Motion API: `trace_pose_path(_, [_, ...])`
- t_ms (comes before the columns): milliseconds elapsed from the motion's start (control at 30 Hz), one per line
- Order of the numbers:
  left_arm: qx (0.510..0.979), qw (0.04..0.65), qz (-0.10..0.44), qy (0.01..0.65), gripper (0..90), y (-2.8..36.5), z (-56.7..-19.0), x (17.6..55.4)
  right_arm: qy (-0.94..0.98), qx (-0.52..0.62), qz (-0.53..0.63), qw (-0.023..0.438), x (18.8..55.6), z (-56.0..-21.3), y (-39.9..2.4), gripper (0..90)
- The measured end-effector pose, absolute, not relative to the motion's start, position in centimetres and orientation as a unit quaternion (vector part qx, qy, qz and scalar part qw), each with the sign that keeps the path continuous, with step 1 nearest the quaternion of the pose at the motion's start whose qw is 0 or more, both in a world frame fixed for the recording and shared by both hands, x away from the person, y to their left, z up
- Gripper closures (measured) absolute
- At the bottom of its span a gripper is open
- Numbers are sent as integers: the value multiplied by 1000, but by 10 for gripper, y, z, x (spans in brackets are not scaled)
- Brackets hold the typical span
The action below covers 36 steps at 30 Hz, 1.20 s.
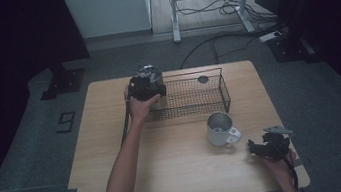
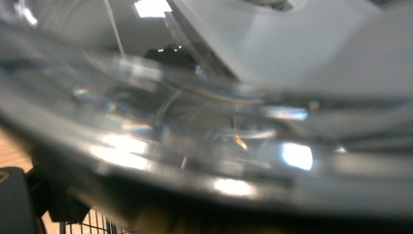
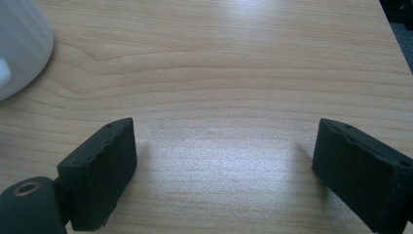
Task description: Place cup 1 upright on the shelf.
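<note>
We hold a shiny metal pot (image 1: 149, 73) in our left gripper (image 1: 146, 90), at the left end of the wire basket (image 1: 209, 101). The pot sits at or just inside that end; whether it rests on the basket floor or hangs just above it, we cannot tell. In the left gripper view the pot's gleaming rim (image 2: 204, 141) sits right against the lens with a bit of basket mesh below, and from the way our hand carries the pot we judge the jaws are clamped on it.

We judge the step in hand to be setting the pot into the basket. The next move calls for lowering it until it stands flat on the mesh, then letting the jaws part and lifting straight up so the rim is not dragged along.

The basket's left wall and near wire edge lie close beside the pot, so there is little slack that way; toward the right the basket is open apart from a small dark disc (image 1: 203, 79) at its far side.

In front of the basket's right half stands a white mug (image 1: 221, 129). Our right gripper (image 1: 266, 146) rests near the table's (image 1: 179, 175) front right corner, just right of the mug, its jaws spread wide over bare wood with nothing between them.
</note>
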<state>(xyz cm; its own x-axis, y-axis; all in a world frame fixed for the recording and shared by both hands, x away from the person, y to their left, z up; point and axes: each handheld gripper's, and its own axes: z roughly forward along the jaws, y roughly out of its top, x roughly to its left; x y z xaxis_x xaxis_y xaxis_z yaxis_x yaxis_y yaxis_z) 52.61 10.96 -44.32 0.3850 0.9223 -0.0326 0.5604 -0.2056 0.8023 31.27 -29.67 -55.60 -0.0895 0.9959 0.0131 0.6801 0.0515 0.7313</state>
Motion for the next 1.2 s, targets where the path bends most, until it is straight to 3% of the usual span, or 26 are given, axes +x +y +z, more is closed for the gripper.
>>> trace_pose_path(1200, [751, 357, 224, 509, 38, 108, -471, 527, 675, 621, 298, 265, 313, -556, -297, 89])
